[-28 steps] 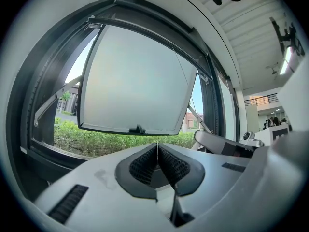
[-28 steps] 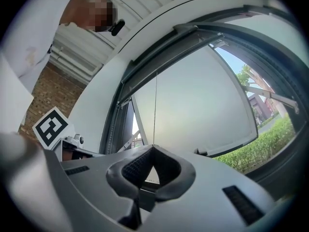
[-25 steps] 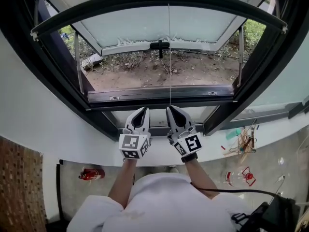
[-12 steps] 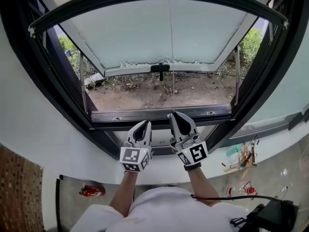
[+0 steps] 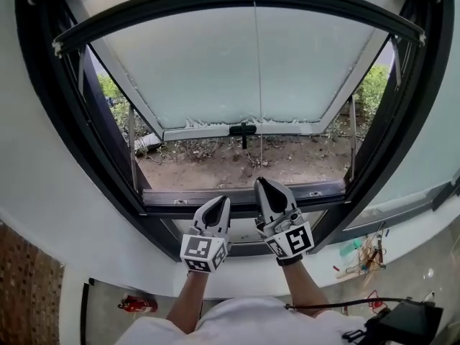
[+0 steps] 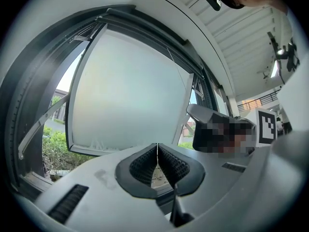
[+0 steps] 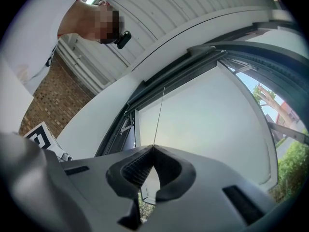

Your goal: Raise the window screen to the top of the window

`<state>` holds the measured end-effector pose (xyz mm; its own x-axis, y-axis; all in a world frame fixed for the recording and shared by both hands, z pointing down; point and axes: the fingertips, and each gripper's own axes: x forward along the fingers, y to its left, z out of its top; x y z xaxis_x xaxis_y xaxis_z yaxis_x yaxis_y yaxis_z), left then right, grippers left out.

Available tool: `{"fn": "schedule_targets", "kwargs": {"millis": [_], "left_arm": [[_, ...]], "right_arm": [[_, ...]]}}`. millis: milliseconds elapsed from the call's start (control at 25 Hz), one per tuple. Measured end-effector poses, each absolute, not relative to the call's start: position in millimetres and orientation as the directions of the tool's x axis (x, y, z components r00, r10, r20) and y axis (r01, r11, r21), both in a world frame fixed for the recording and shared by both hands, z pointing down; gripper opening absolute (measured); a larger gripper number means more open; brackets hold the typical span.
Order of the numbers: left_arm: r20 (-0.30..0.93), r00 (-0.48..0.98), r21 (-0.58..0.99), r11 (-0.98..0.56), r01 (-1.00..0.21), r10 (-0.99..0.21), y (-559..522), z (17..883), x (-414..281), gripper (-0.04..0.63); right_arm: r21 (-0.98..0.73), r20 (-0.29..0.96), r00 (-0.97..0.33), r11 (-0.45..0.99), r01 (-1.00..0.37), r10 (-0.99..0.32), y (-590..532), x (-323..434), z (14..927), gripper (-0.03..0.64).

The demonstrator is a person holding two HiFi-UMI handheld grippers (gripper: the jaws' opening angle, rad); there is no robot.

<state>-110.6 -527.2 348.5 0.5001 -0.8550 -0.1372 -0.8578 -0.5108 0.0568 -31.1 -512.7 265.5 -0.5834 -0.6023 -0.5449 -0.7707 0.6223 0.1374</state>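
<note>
The window screen is down low: its dark bottom rail (image 5: 237, 198) is seen lying across the foot of the opening, just above the lower member of the window frame (image 5: 237, 9), with the whole height of the window yet to be covered. The mesh itself cannot be made out against the daylight, so it is only presumed to hang above that rail. A thin pull cord (image 5: 256, 85) is stretched straight from the top of the frame down to the right gripper (image 5: 264, 184), and its fingers (image 7: 137, 170) are pressed fully together with the cord pinched at their very tips. The left gripper (image 5: 221, 201) is held just beside it, tips up at the rail; its fingers (image 6: 142, 166) are closed too, and nothing is seen caught between them. Beyond, the frosted glass sash (image 5: 215, 70) is propped outward, its handle (image 5: 243, 129) at the lower edge. Trouble could be expected from that slender cord: so fine a line could slide through the closed tips and let the rail drop. If the rail is driven up off-centre, it could be cocked in its side tracks and jammed. A cord let go carelessly could let the screen snap away.
</note>
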Motion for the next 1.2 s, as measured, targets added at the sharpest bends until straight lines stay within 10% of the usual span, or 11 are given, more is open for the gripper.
{"fn": "schedule_targets", "kwargs": {"millis": [760,1200], "left_arm": [[-0.143,0.505,0.020,-0.513,-0.858,-0.851,-519,343,-108,0.006],[-0.127,0.451,0.020,-0.457,-0.889,-0.883,-519,355,-119,0.008]], "right_arm": [[0.070,-0.703,-0.558,0.737,-0.672,-0.442,-479,-23,169,0.002],[0.146,-0.136,-0.518,0.500,-0.854,-0.845,-527,-23,358,0.002]]}}
